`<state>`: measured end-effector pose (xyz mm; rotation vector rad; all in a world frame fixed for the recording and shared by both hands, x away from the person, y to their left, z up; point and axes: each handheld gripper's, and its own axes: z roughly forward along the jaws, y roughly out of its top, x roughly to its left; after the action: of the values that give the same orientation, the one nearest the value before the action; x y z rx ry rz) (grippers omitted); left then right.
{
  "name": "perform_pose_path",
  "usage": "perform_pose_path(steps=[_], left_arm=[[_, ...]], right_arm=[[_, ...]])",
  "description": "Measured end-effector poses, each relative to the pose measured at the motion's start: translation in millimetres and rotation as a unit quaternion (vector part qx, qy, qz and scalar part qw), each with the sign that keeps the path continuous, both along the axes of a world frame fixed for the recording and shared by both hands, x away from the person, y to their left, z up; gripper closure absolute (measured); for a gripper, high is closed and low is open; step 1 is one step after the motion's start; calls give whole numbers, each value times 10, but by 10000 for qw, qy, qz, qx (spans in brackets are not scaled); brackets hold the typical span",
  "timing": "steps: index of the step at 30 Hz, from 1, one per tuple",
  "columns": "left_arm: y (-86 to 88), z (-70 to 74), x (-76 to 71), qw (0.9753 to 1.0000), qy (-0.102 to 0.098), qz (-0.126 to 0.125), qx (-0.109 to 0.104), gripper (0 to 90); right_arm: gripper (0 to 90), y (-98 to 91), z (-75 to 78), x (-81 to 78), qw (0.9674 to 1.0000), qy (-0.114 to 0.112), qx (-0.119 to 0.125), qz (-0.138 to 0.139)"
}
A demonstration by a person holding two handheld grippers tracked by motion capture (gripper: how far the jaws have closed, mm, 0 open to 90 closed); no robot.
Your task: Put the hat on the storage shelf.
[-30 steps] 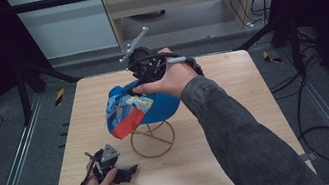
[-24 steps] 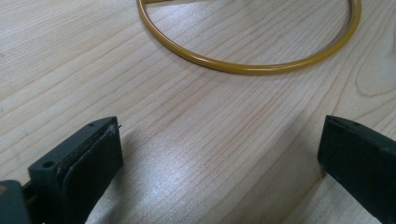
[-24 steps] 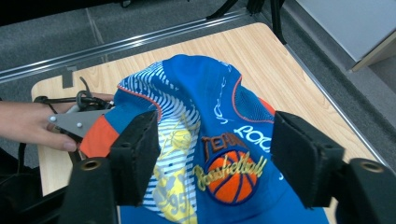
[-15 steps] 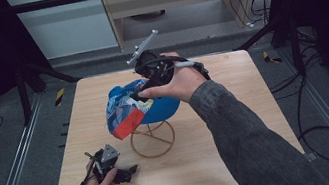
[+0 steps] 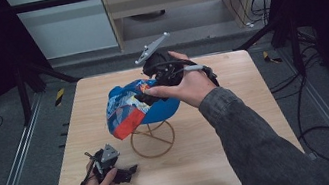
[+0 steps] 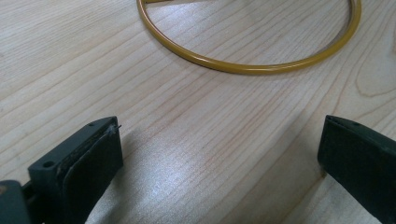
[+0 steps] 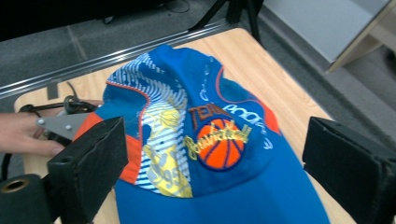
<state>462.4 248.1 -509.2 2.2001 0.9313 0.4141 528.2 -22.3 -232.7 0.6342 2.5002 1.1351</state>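
A blue cap with an orange basketball patch rests on a yellow wire stand at the middle of the wooden table. My right gripper hovers just over the cap's crown, and its jaws stand wide open on either side of the patch, holding nothing. My left gripper lies on the table near the front left. It is open, with bare wood between its jaws and the stand's yellow base ring a short way ahead.
The left hand and its gripper show beyond the cap's brim in the right gripper view. Metal rails and dark floor surround the table, with cables on the floor at the right. A cabinet stands behind the table.
My right gripper has drifted a little to the right above the cap, and the cap has shifted slightly with it. The left gripper has stayed put.
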Motion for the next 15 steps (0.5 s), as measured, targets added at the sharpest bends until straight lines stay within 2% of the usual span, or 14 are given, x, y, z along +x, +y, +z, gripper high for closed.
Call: perform_pose_path(steps=[5, 15], left_arm=[[-1, -1, -2, 10000, 6, 1, -6, 0], [-1, -1, -1, 10000, 9, -2, -6, 0]], right_arm=[[56, -103, 7, -40, 10000, -46, 72, 30], [58, -318, -25, -70, 9996, -108, 241, -118]])
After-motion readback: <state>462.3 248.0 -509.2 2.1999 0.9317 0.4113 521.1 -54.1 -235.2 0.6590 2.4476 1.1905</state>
